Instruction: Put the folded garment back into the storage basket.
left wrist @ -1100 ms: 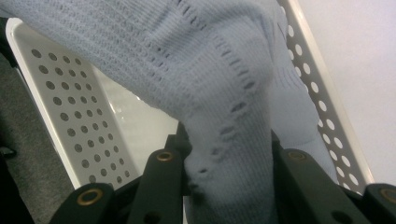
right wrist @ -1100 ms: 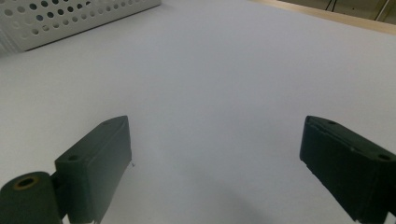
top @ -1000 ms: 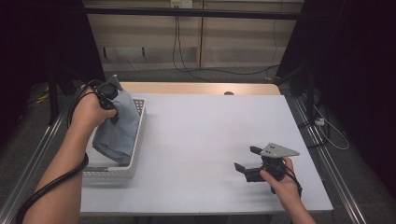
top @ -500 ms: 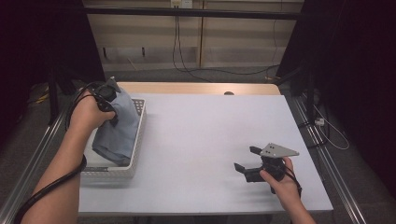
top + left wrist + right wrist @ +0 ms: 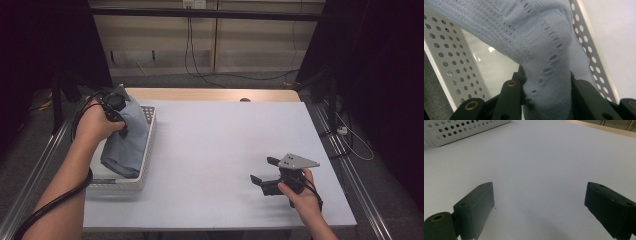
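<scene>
Gripping a bunched fold of the blue knit cloth (image 5: 541,50), the left gripper (image 5: 116,107) has raised it slightly within the white basket (image 5: 142,170), suggesting removal has begun, while the right gripper (image 5: 264,173) waits open on the table (image 5: 215,145).

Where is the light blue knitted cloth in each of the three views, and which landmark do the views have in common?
High view: the knitted cloth is at the left, over the white perforated basket, held by the left gripper.
Left gripper view: it covers the upper centre, and a fold is pinched between the fingers.
Right gripper view: the cloth is not in it.
Shared landmark: the basket.
</scene>
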Available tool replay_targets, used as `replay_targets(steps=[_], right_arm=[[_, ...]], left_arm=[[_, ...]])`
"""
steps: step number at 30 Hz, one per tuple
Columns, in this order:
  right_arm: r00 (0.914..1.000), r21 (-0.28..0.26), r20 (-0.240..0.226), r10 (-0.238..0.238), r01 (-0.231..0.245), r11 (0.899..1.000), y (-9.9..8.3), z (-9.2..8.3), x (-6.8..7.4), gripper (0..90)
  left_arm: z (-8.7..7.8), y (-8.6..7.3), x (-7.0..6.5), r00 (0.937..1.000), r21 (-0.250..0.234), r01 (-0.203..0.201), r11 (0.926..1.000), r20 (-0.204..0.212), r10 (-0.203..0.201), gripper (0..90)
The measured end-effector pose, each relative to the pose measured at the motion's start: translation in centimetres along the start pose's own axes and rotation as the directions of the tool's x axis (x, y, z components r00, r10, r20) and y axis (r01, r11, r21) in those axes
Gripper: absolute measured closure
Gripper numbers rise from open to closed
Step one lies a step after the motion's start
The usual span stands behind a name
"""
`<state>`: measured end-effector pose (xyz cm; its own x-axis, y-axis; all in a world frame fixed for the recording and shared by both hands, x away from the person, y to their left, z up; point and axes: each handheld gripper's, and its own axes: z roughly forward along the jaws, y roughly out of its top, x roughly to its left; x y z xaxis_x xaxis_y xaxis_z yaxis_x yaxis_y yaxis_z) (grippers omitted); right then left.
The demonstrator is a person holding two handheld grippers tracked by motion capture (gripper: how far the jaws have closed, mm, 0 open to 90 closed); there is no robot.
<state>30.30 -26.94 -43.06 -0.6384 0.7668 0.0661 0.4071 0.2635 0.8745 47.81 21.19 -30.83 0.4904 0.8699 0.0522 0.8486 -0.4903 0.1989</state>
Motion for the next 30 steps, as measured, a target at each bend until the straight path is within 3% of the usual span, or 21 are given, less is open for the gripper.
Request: replay_targets(steps=[12,30], right_arm=[[1.0,-0.001,-0.001,0.0,0.0,1.0,0.02,0.01,0.08,8.9],[1.0,0.004,-0.003,-0.004,0.004,1.0,-0.03,0.17,0.22,8.9]], left_arm=[[0.39,-0.47,-0.34,0.9987,0.001,0.03,0.9995,0.041,-0.03,70.2],[0.35,-1.01,-0.74,0.9976,0.004,0.018,0.9998,0.066,-0.019,70.4]])
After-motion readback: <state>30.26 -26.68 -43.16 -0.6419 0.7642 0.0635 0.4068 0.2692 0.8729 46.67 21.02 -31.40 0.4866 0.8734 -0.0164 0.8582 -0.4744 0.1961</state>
